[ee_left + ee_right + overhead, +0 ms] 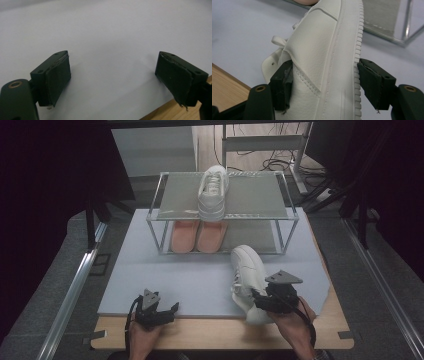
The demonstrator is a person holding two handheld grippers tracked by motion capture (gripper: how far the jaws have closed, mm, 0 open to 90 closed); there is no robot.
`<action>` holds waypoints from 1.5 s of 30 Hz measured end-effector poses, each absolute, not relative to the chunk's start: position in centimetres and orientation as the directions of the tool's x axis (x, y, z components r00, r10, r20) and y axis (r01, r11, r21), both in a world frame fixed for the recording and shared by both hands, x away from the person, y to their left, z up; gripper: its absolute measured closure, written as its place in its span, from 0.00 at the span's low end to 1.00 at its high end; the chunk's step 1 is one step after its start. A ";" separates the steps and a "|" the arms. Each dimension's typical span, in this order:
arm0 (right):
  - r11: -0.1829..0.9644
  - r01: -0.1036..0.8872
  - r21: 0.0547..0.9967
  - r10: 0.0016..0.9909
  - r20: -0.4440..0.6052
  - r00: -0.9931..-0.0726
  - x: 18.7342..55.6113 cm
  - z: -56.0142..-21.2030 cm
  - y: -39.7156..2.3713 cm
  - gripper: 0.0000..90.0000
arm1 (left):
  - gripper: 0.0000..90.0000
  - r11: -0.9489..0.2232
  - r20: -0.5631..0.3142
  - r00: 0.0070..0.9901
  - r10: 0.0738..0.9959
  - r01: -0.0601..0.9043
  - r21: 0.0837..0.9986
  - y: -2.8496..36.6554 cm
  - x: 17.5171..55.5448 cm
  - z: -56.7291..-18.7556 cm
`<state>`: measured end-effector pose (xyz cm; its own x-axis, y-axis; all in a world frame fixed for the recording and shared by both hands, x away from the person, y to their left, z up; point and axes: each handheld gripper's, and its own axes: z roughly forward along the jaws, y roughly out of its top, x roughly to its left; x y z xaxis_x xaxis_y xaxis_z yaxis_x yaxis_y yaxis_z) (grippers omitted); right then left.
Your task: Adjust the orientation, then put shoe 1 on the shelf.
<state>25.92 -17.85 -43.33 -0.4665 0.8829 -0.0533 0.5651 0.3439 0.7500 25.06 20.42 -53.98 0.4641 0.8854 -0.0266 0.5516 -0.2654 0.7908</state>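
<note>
From the high view, your right gripper (261,299) was clamped on the heel end of a white sneaker (248,272) that lay on the pale mat (200,280) near the front edge of the table (220,332), its toe pointing toward the wire shoe rack (223,215). A second white sneaker (213,190) stood on the rack's top shelf, and a pair of pink slippers (198,236) sat side by side on the lower shelf. Your left gripper (167,310) rested at the mat's front left, well apart from the shoe.

In the left gripper view, your left gripper (112,77) had its jaws spread wide over bare mat (107,30), with nothing between them; a corner of the wooden table (172,112) showed at the lower right.

In the right gripper view, your right gripper (324,85) held the white sneaker (324,57): one pad pressed against the ribbed sole edge, the other sat inside the collar by the laces. The rack's frame (402,37) stood just beyond the shoe.
</note>
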 end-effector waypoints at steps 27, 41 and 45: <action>0.381 0.568 0.729 0.831 0.000 -0.557 26.2 -42.1 -18.0 0.59 | 0.14 -0.270 -0.023 0.466 0.884 0.550 0.790 20.4 25.1 -54.0; 0.408 0.564 0.718 0.806 0.006 -0.591 26.0 -42.6 -18.1 0.99 | 0.14 -0.267 -0.024 0.464 0.885 0.551 0.791 20.4 25.0 -54.0; 0.394 0.571 0.720 0.817 0.011 -0.577 26.2 -42.6 -18.8 1.00 | 0.14 -0.267 -0.024 0.464 0.886 0.551 0.790 20.4 25.0 -54.0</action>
